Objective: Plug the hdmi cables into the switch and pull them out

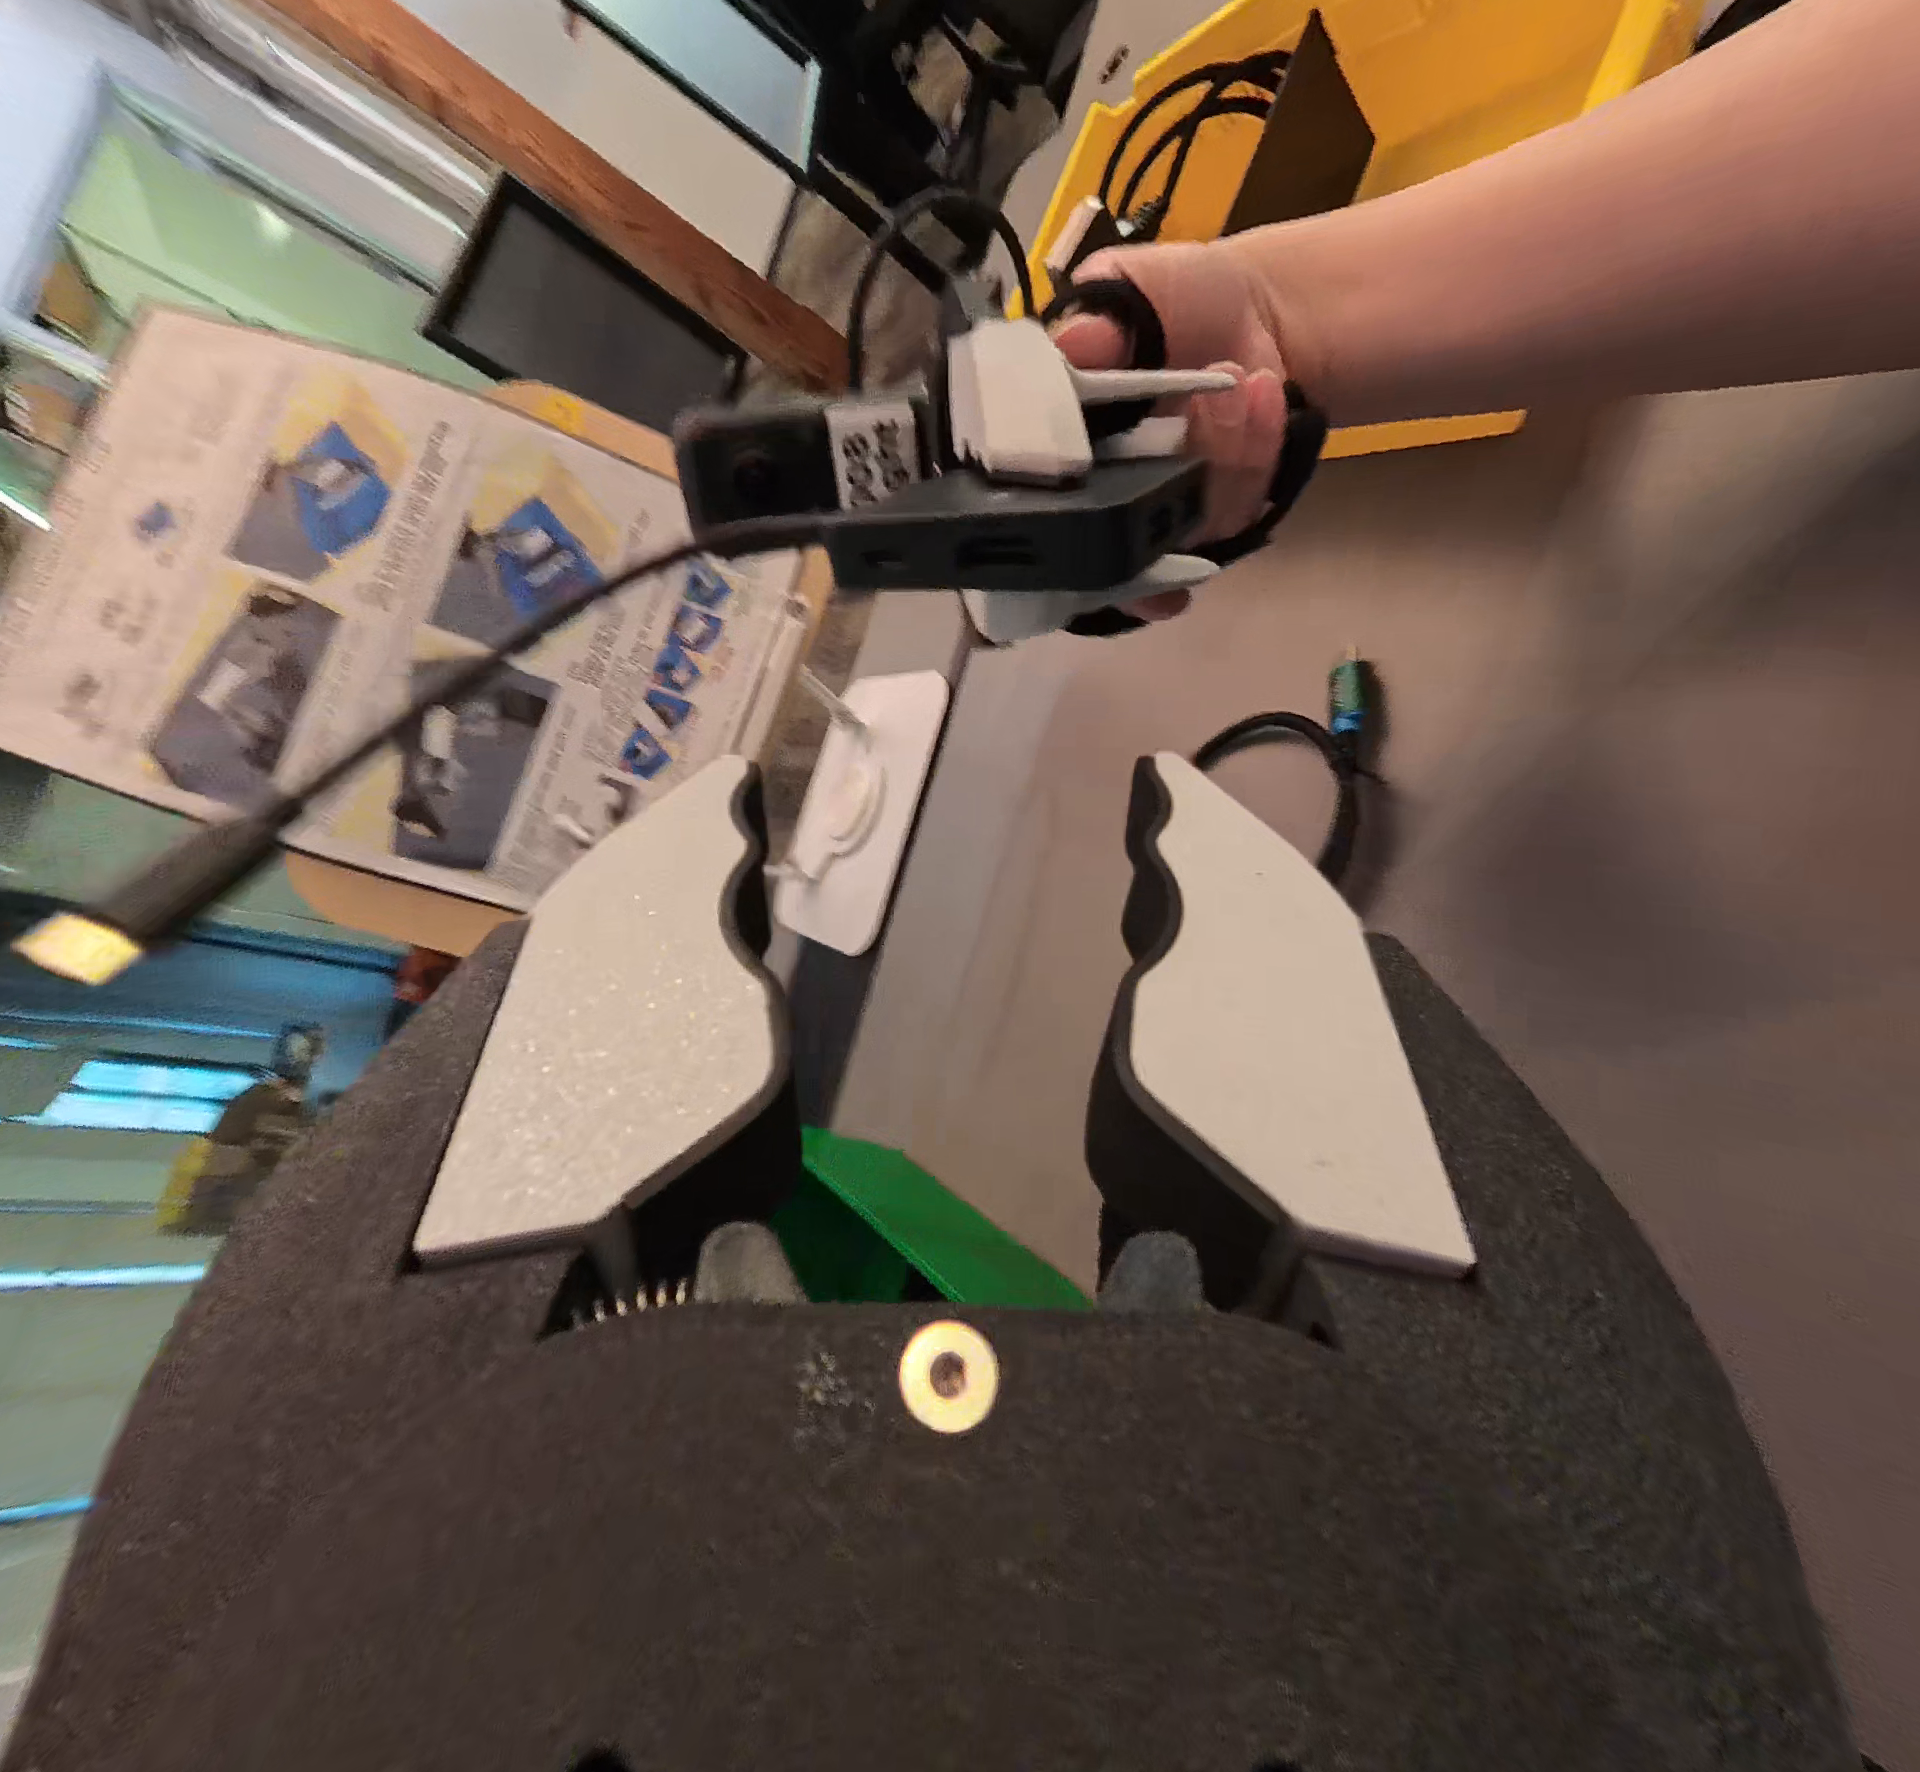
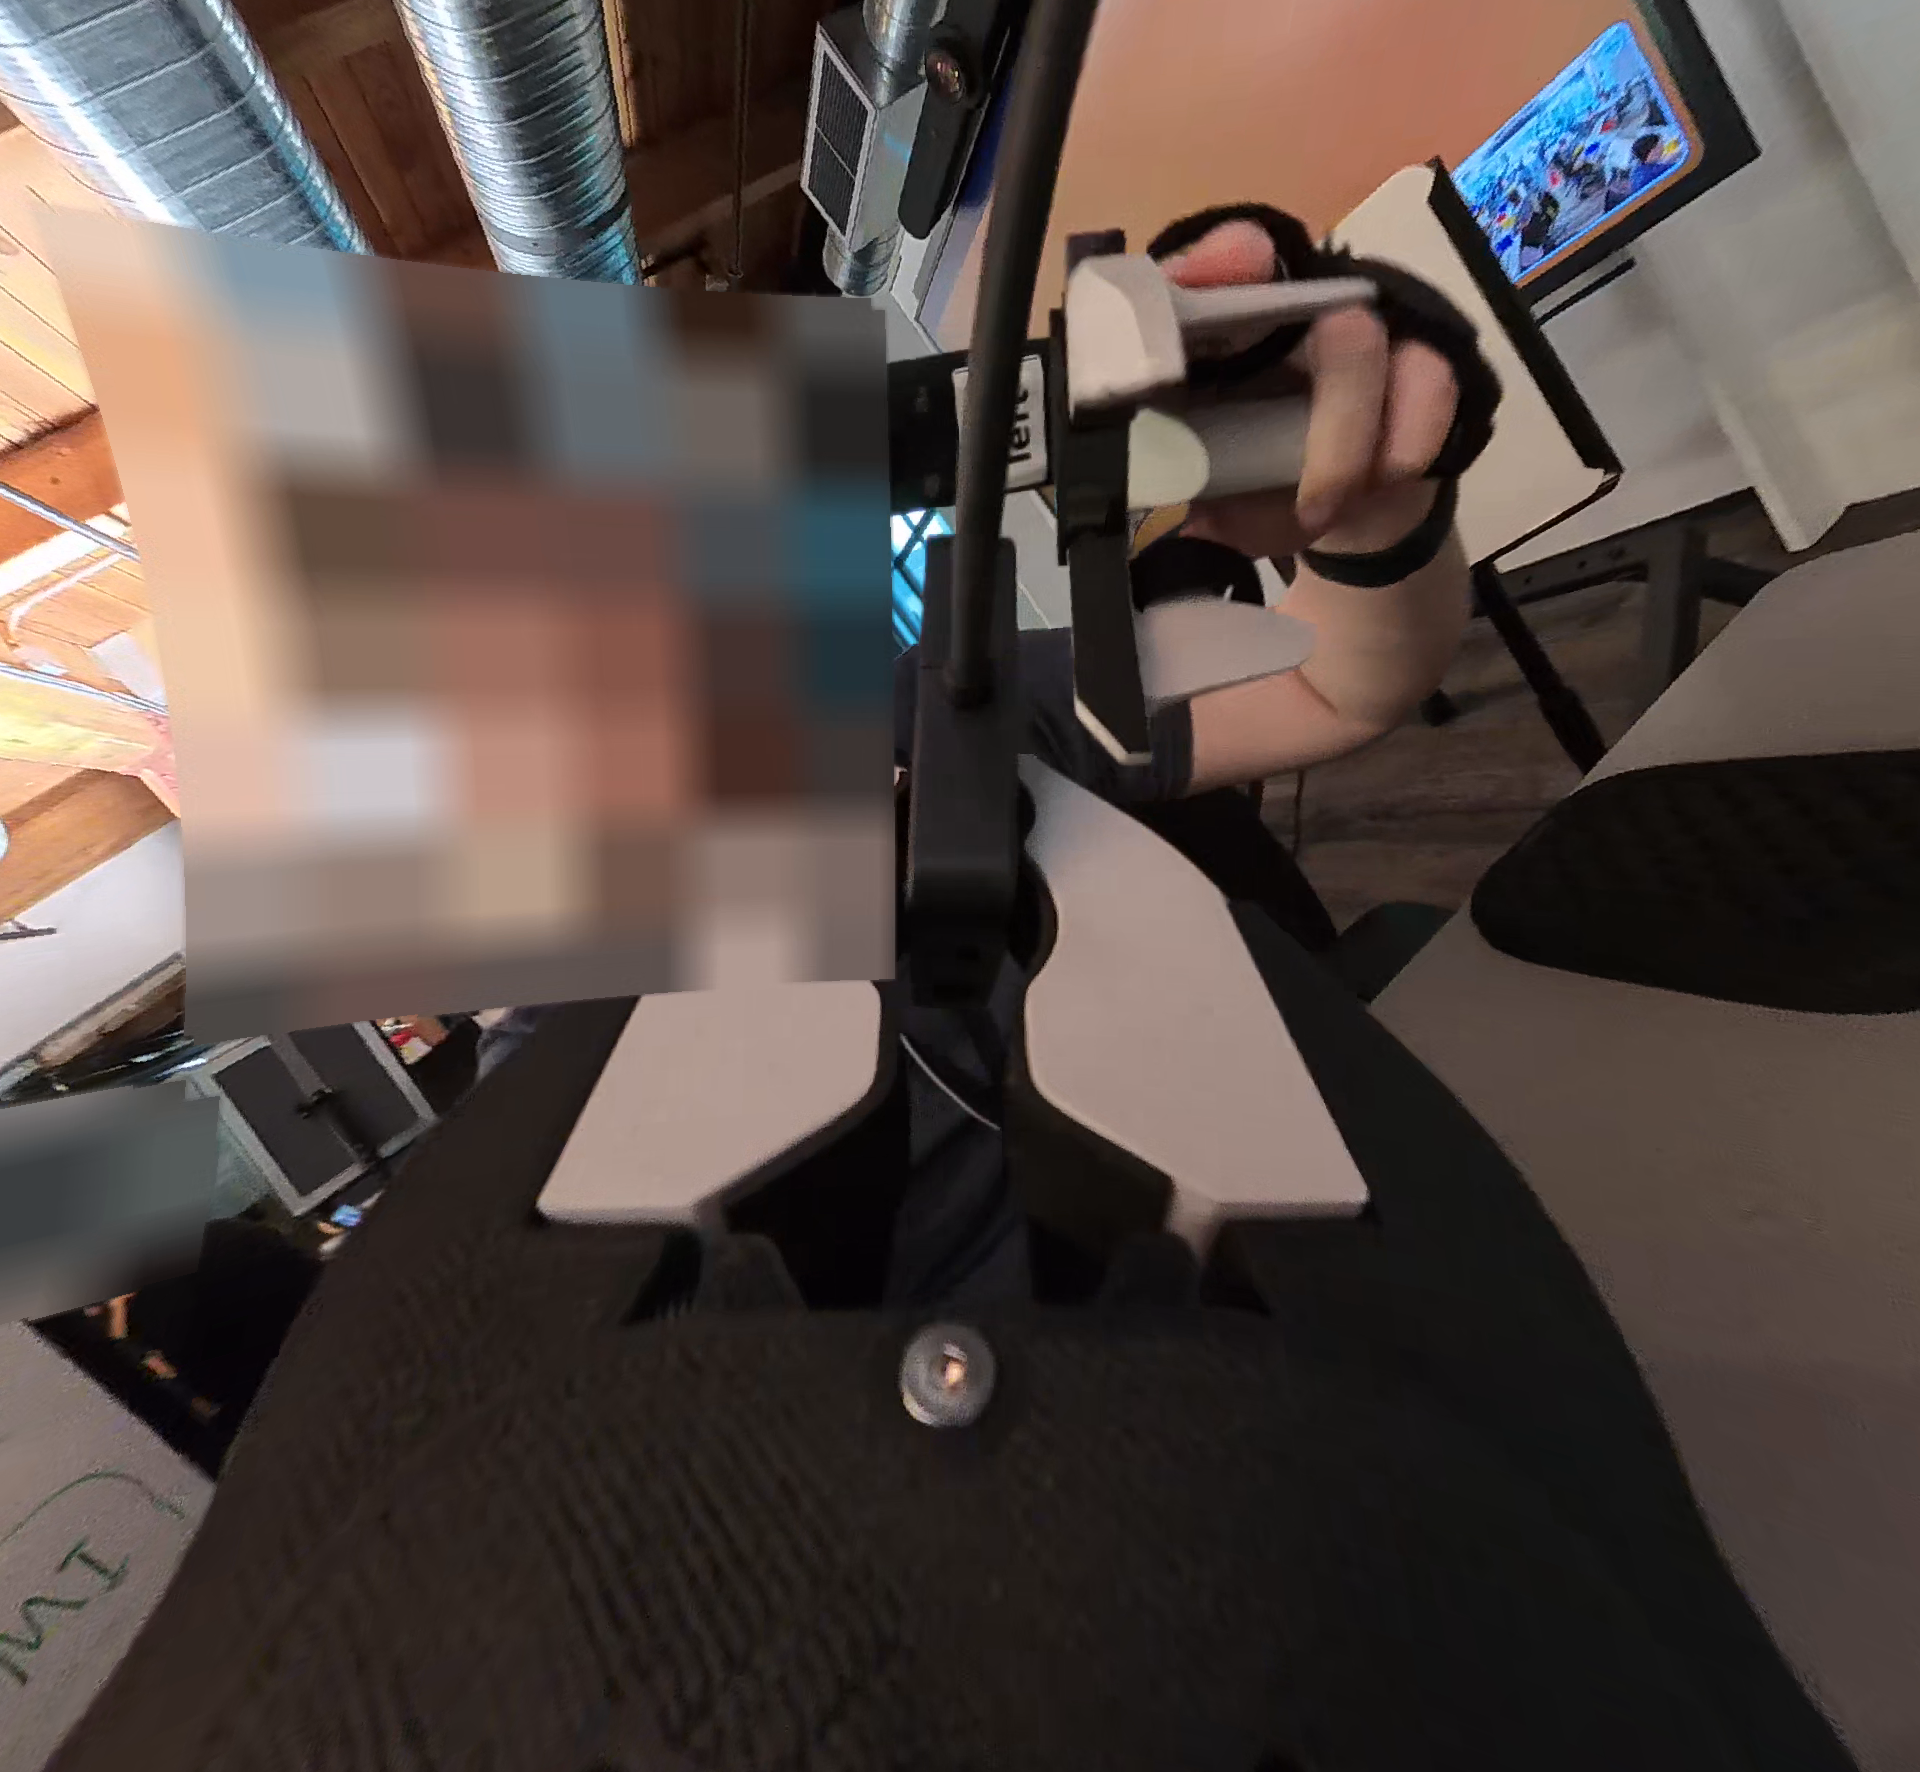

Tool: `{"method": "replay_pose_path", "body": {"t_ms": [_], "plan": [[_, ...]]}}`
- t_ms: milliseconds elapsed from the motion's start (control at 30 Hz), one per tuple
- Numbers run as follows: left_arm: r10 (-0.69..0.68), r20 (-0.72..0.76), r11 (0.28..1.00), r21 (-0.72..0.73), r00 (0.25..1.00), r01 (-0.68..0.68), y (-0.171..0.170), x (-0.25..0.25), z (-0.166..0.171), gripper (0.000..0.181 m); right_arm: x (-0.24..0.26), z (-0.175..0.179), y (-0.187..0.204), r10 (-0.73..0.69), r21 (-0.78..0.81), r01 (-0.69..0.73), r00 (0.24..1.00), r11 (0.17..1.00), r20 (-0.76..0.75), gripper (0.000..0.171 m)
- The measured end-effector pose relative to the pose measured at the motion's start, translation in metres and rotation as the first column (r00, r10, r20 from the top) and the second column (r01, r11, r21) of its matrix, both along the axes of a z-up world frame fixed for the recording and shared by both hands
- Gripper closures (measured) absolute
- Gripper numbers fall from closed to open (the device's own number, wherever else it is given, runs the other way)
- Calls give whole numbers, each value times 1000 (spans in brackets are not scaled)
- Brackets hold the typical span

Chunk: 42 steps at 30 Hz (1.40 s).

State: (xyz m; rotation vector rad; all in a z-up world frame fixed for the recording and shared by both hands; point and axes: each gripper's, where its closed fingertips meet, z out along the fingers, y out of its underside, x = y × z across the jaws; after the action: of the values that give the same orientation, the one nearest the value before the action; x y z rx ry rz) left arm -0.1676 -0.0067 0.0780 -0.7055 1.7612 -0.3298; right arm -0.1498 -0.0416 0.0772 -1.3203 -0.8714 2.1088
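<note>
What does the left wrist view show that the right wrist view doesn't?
Left wrist only: a free gold plug hanging in the air, a second cable lying on the table, and a yellow bin. Right wrist only: ceiling ducts and a screen. Both: the black switch clamped in the right gripper, with one black cable leaving it.

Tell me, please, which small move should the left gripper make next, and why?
Probably lower the left gripper toward the blue-green plug lying on the grey table and close on it. It is open and empty, while the right gripper already clamps the HDMI switch, whose free ports face it.
</note>
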Motion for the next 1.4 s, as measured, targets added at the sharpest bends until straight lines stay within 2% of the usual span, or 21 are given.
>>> {"method": "replay_pose_path", "body": {"t_ms": [67,267,367,433,567,633,767,833,867,933,967,1033,1067,1133,1167,1233,1300,1367,1400], "plan": [[-51,44,995,83,998,47,1,4,6,121,-8,-4,1,37,-40,-37,999,999,19,158],[-179,-30,951,253,983,181,5,10,0,124,-31,-15,3,132,-154,-121,989,981,67,158],[-247,-72,924,283,966,257,-4,7,-9,139,-35,-13,2,189,-205,-178,981,962,37,158],[-254,-69,903,340,965,262,-7,6,-12,150,-36,-14,0,225,-224,-213,974,951,28,158],[-232,-73,910,337,970,243,-4,4,-20,154,-38,-21,2,245,-240,-229,969,943,39,157],[-185,-67,914,356,980,197,4,4,-22,159,-36,-23,12,199,-260,-182,979,948,39,149],[-97,-33,946,307,995,103,21,2,-21,162,-17,-30,43,-8,-279,32,996,960,85,138],[-37,-19,958,285,999,41,35,1,-18,163,-3,-30,58,-152,-235,178,980,955,127,133],[-4,-13,960,279,1000,7,43,1,-17,163,3,-29,64,-243,-162,269,956,949,163,130],[64,-28,966,253,998,-55,60,-1,-17,163,13,-26,74,-487,114,474,841,873,236,122],[95,-33,967,241,995,-85,68,-1,-16,164,17,-18,75,-607,299,540,764,787,217,118],[147,-42,966,220,988,-134,83,-2,-16,164,24,3,78,-817,605,619,569,501,95,117],[165,-48,967,204,985,-152,88,-2,-17,164,22,11,76,-870,711,602,491,363,29,118],[208,-71,965,178,976,-192,97,0,-19,164,10,13,75,-925,864,479,379,157,-42,119],[227,-73,961,180,971,-211,100,2,-20,164,3,6,79,-944,918,383,328,101,-33,118],[252,-85,954,187,964,-233,104,6,-21,164,-7,-7,89,-974,983,183,223,9,-32,118],[255,-104,955,187,961,-233,103,11,-24,164,-5,-12,104,-993,996,25,80,-86,-88,123],[238,-120,961,176,964,-215,98,15,-27,164,3,-13,113,-991,988,-87,-21,-130,-132,137],[226,-117,964,169,967,-205,94,16,-27,164,6,-17,115,-991,984,-129,-48,-120,-127,155]]}}
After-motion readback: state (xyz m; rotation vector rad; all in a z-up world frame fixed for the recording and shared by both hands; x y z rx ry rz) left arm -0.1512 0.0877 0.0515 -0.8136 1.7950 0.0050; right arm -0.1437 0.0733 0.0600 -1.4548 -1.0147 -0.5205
